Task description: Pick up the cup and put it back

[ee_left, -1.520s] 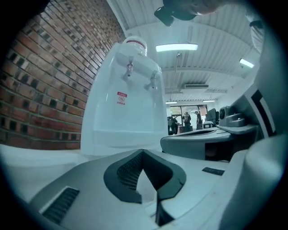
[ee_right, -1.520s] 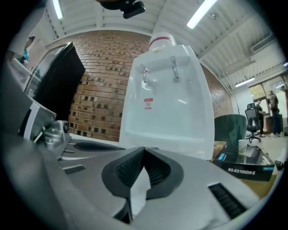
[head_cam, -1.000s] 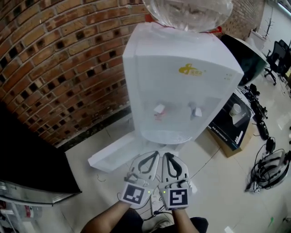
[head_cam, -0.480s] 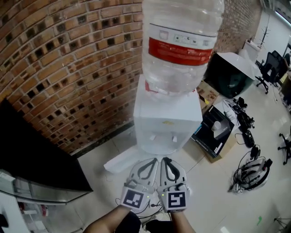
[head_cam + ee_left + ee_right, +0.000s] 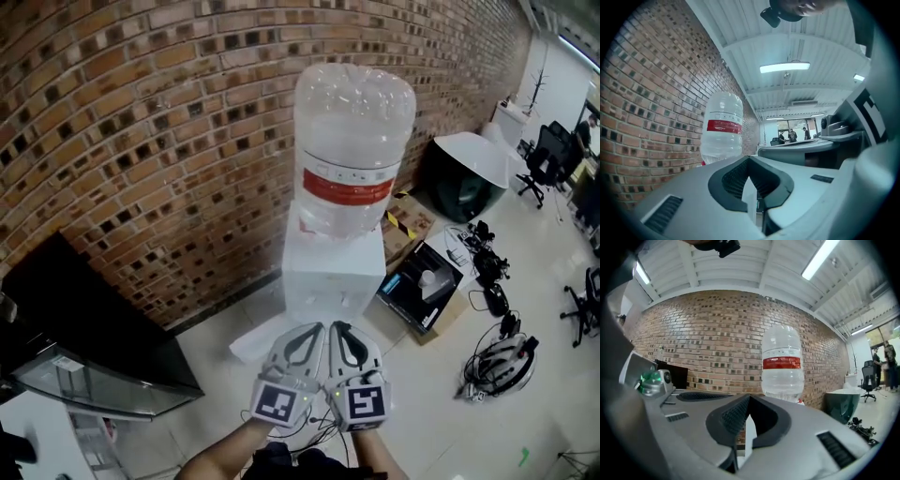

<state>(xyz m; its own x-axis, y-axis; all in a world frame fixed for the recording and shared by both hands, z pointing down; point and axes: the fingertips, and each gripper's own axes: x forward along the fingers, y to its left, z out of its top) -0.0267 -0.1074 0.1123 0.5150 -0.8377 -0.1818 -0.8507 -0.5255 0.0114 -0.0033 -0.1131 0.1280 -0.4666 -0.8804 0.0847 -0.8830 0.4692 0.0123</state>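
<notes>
Left hand-held gripper (image 5: 320,327) & right hand-held gripper (image 5: 338,326) sit side by side, bodies touching, low centre of the head view. Both aim at the water dispenser (image 5: 333,272) w/ its big bottle (image 5: 352,150), which stands against the brick wall (image 5: 141,131). In its own view each has its jaws closed tip to tip w/ nothing btwn them: no cup, no other obj. Both gripper views look across at the bottle approx level, so the pair is held flat & not dipped toward anything. Prob. a neutral parked pose, shut & paired so nothing snags. Cup: can't pick one out for sure. A small white item (image 5: 428,277) sits in the black-lined box (image 5: 405,298) on the floor (image 5: 422,403) just right of the dispenser; poss. a cup, too small to tell. Dispenser's tap area is also too small to read. Scene fits two stages: cup waiting somewhere to be taken, or cup already back in its spot & hands clear. Pics don't settle which. Cables & headgear (image 5: 497,361) lie further right on the floor, well apart from both grippers.
</notes>
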